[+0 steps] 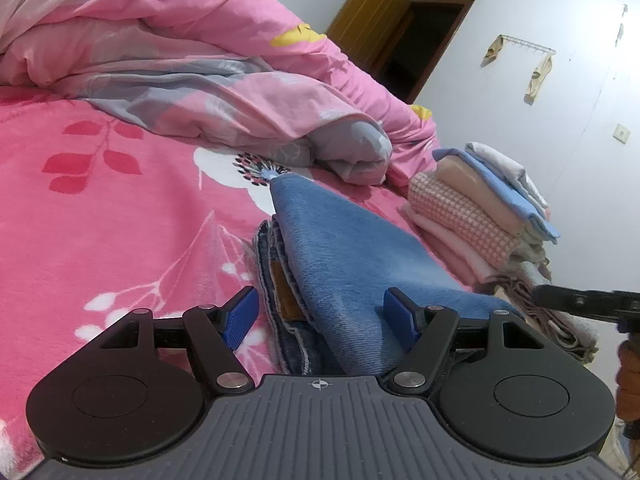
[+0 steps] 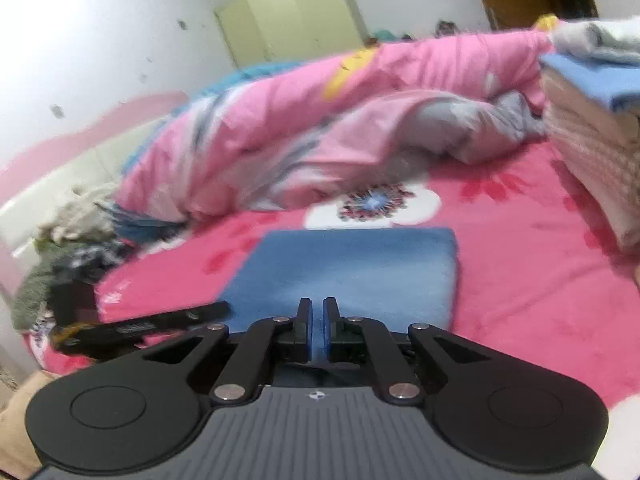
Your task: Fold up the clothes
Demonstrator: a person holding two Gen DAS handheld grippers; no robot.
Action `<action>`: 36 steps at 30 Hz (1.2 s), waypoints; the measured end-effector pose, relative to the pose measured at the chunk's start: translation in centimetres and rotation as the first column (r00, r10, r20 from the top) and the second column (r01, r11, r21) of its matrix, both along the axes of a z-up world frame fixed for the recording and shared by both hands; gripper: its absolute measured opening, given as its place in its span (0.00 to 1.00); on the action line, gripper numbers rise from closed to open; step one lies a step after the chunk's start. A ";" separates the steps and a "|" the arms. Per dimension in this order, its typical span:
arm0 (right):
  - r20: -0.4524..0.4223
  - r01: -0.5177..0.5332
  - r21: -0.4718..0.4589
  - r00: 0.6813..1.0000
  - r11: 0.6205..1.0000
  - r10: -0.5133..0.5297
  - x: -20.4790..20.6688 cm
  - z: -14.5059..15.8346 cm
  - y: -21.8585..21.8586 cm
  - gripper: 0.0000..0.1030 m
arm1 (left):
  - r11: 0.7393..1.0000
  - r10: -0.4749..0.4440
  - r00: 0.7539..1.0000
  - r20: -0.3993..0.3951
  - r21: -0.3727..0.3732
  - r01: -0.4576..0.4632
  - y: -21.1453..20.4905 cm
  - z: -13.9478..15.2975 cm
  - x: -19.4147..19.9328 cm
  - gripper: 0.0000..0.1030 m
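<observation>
A pair of blue jeans (image 1: 340, 264), folded into a thick wedge, lies on the pink flowered bed sheet (image 1: 100, 220). My left gripper (image 1: 320, 316) stands open around its near end. The right pad (image 1: 398, 316) rests against the denim, while the left pad (image 1: 240, 316) stands just clear of its edge. In the right wrist view the jeans (image 2: 352, 272) lie flat straight ahead. My right gripper (image 2: 317, 328) is shut over their near edge, with only a thin slit between its pads. I cannot tell whether cloth is pinched there. That gripper also shows as a black bar (image 1: 576, 300) at the jeans' right end.
A stack of folded clothes (image 1: 480, 216) stands on the bed right of the jeans, close to the right gripper (image 2: 592, 152). A crumpled pink duvet (image 1: 200, 60) fills the far side. Loose clothes (image 2: 72, 240) lie at the left. An open door (image 1: 400, 28) is behind.
</observation>
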State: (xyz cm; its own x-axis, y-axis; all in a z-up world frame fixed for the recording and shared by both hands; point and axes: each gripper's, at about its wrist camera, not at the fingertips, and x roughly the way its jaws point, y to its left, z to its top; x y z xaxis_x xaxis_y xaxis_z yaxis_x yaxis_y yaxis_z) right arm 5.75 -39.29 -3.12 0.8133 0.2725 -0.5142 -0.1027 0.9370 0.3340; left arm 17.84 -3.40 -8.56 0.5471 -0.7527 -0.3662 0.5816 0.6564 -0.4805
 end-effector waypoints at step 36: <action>0.187 0.084 -0.053 0.980 0.995 -0.073 1.9 1.1 2.2 0.15 | 0.976 -0.105 0.979 0.176 0.208 0.068 -6.8 1.5 1.1 0.74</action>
State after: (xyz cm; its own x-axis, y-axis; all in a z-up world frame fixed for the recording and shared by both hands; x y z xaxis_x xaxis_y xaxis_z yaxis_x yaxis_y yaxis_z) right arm 7.61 -37.07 -1.98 0.9134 0.1772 -0.3664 -0.0829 0.9624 0.2588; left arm 18.96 -10.18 -7.05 0.5555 -0.7220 -0.4125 0.7068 0.6713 -0.2232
